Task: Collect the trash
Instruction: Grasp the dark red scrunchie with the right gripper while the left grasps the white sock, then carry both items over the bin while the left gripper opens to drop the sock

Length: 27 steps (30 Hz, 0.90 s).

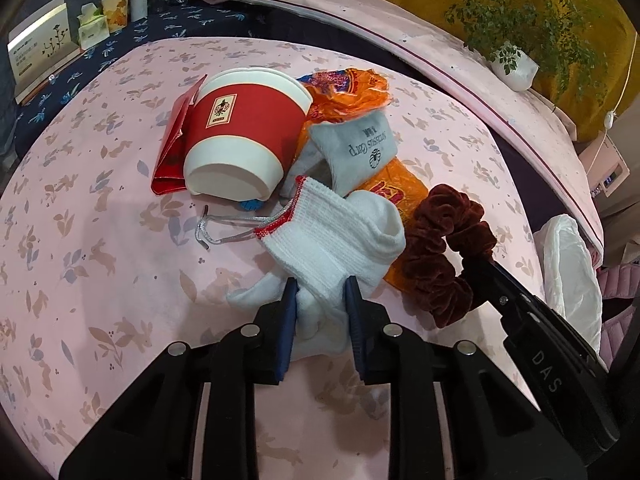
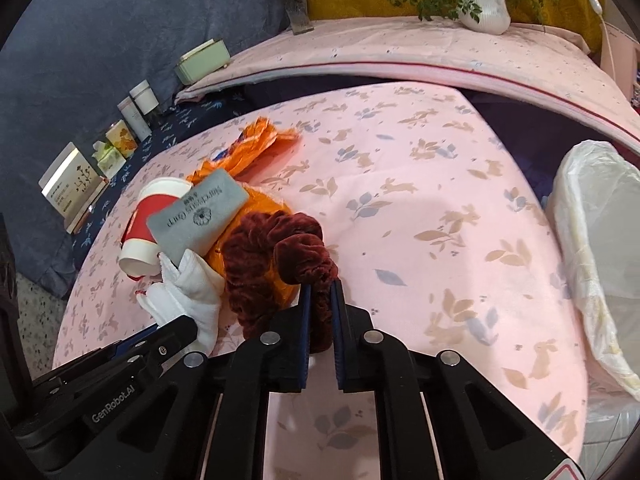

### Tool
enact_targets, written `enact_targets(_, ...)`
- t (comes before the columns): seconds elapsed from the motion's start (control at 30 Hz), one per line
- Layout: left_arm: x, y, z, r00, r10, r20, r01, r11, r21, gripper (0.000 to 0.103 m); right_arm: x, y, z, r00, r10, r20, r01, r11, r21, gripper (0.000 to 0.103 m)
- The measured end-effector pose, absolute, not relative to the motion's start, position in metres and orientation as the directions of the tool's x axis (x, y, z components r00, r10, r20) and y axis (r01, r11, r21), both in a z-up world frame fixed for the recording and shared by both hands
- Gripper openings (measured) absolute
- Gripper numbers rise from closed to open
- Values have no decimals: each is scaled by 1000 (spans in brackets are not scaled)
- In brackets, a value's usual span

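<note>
Pink bunny-print bed (image 1: 100, 248) w/ cup (image 1: 244, 132), socks (image 1: 332, 236), wrapper (image 1: 400, 196), scrunchie (image 1: 444, 248)

Left hand-held gripper (image 1: 321, 294) clamped on a white knit glove (image 1: 334, 240), red paper cup (image 1: 244, 132) on its side beyond, grey sock (image 1: 356, 152) over orange wrapper (image 1: 348, 88), right hand-held gripper (image 1: 478, 266) pinching a maroon scrunchie (image 1: 440, 248), pink rabbit-print bench (image 1: 100, 220).

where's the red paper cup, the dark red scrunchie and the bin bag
red paper cup (image 1: 244, 120): left wrist view, red band on its side
dark red scrunchie (image 2: 264, 256): right wrist view, velvet folds
bin bag (image 2: 588, 216): right wrist view, its left wall
</note>
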State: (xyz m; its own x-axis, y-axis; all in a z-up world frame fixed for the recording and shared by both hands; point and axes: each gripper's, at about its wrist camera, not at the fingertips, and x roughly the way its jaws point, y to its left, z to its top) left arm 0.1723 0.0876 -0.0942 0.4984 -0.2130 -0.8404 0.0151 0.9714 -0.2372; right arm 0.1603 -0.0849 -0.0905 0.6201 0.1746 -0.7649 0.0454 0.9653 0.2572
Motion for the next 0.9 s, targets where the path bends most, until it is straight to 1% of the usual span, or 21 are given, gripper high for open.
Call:
enact_targets(0.4,151,38,-61,539,-247,-805,124,969,-215,18,123,-142,-45,720,102,-686,113,959,261,9)
enact_targets(0.67,138,-17,-28,566,-311,-764,244,948,-205,17,97,-188,-16,773,43,-633,170,947,272,9)
enact_targets(0.9,129,-70,-6,570,-375,-730,352,915,-196,18,72,-241,-1,802,-32,-597,256,921,294,9)
